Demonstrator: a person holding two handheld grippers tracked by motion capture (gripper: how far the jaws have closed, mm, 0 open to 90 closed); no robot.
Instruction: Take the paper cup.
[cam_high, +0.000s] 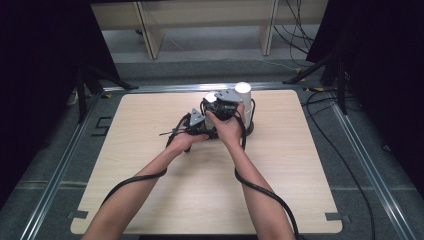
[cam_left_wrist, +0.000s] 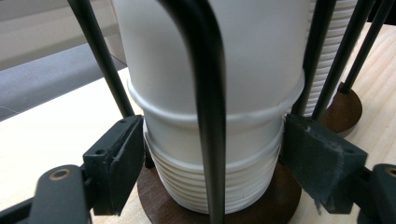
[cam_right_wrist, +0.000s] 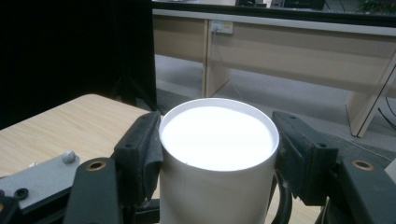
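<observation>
A black wire (cam_left_wrist: 205, 93) of the rack crosses the upright cup stack (cam_left_wrist: 219, 140), left gripper (cam_left_wrist: 212, 161) pinching low, right gripper (cam_right_wrist: 217, 154) pinching the top cup (cam_right_wrist: 217, 140).

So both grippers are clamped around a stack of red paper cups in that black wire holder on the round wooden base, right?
Not quite: the paper cups are white, not red, as the left gripper view shows. The rest holds: the left gripper grips the ribbed lower rims inside the black wire holder on its round dark wooden base, and the right gripper clamps the top cup.
</observation>
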